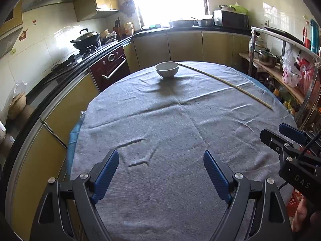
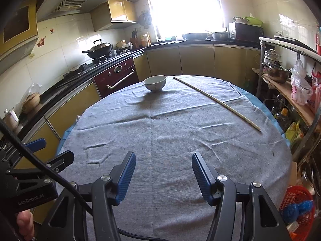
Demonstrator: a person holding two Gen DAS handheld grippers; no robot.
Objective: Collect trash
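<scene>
A white bowl (image 1: 167,69) (image 2: 155,83) stands at the far end of a table covered with a grey cloth (image 1: 170,130) (image 2: 170,132). A long thin pale stick (image 1: 226,83) (image 2: 216,101) lies diagonally on the cloth to the right of the bowl. My left gripper (image 1: 161,160) is open and empty above the near part of the table. My right gripper (image 2: 163,162) is open and empty, also above the near part. Each gripper shows at the edge of the other's view: the right one (image 1: 280,138), the left one (image 2: 52,150).
Kitchen counters with yellow cabinets run along the left and back, with a wok (image 1: 88,37) and a dark red oven (image 1: 110,66). A metal shelf rack (image 1: 284,60) with pots and bags stands right of the table. A red basket (image 2: 297,204) sits low at right.
</scene>
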